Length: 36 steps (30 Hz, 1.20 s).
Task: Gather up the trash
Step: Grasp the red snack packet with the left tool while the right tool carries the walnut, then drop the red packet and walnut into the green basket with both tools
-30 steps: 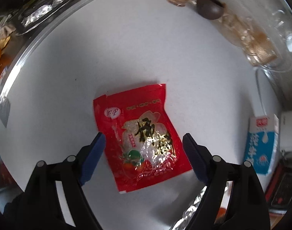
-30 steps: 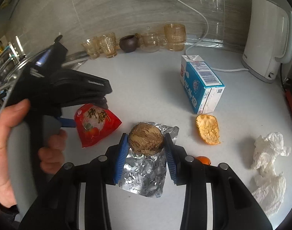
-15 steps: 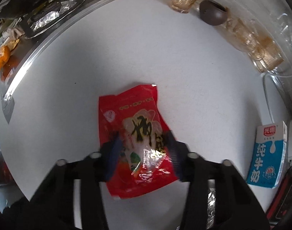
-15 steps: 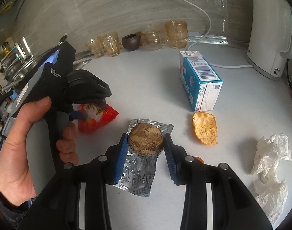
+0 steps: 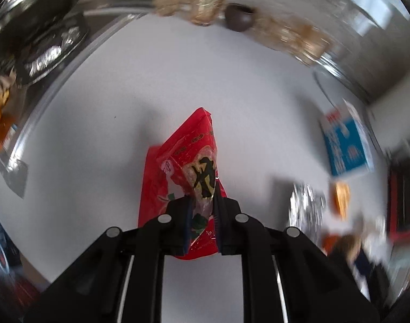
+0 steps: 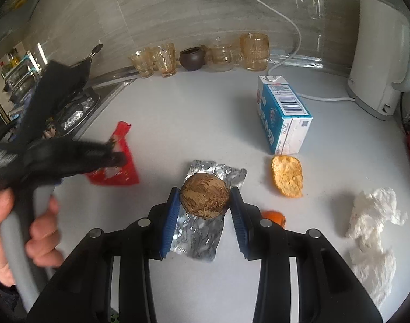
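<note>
red snack bag [image 5: 190, 167] pinched in left claw [image 5: 202, 210]; brown husk ball [image 6: 205, 197] btwn right claw's [image 6: 205, 212] clamped pads

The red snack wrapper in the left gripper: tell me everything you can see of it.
The red snack wrapper is a glossy, crinkled plastic packet with black characters, a clear window and a white logo. The left gripper is shut on its lower middle, folding it lengthwise; its top corner points up and away. Whether it touches the white counter is unclear.
</note>
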### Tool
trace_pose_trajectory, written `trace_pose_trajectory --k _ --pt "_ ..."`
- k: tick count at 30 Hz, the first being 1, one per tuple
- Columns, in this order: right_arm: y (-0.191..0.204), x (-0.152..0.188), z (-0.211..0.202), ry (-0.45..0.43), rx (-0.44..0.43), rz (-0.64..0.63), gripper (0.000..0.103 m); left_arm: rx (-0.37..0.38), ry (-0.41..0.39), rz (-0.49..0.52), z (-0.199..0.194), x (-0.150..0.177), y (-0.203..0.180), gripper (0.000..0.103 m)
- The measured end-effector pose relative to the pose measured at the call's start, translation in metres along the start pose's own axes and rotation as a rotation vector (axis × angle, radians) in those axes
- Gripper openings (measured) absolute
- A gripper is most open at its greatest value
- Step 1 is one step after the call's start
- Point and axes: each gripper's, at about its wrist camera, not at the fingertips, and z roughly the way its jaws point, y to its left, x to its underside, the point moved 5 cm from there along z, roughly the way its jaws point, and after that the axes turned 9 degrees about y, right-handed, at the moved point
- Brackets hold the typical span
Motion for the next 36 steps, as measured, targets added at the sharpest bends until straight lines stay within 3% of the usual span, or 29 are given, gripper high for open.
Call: trace_pose_trajectory --k 5,17,26,29,31,36 --pt "0.017 0.032 -0.021 0.005 0.041 0.048 0.038 0.030 -0.003 0.199 -0.029 0.044 0.003 0.013" --pt "0.083 0.163 -0.060 0.047 0.117 0.240 0.038 0.127 0.073 0.590 -0.057 0.183 0.041 0.014" --pt "0.129 0.235 -0.070 0.084 0.166 0.332 0.038 0.112 0.152 0.735 -0.041 0.255 0.080 0.015" --pt "0.136 0.249 -0.074 0.084 0.183 0.346 0.038 0.106 0.169 0.756 -0.037 0.268 0.088 0.022" --pt "0.139 0.258 -0.075 0.087 0.195 0.354 0.038 0.101 0.165 0.756 -0.036 0.272 0.092 0.035" --pt "0.143 0.268 -0.079 0.084 0.214 0.370 0.038 0.103 0.165 0.772 -0.039 0.278 0.097 0.043"
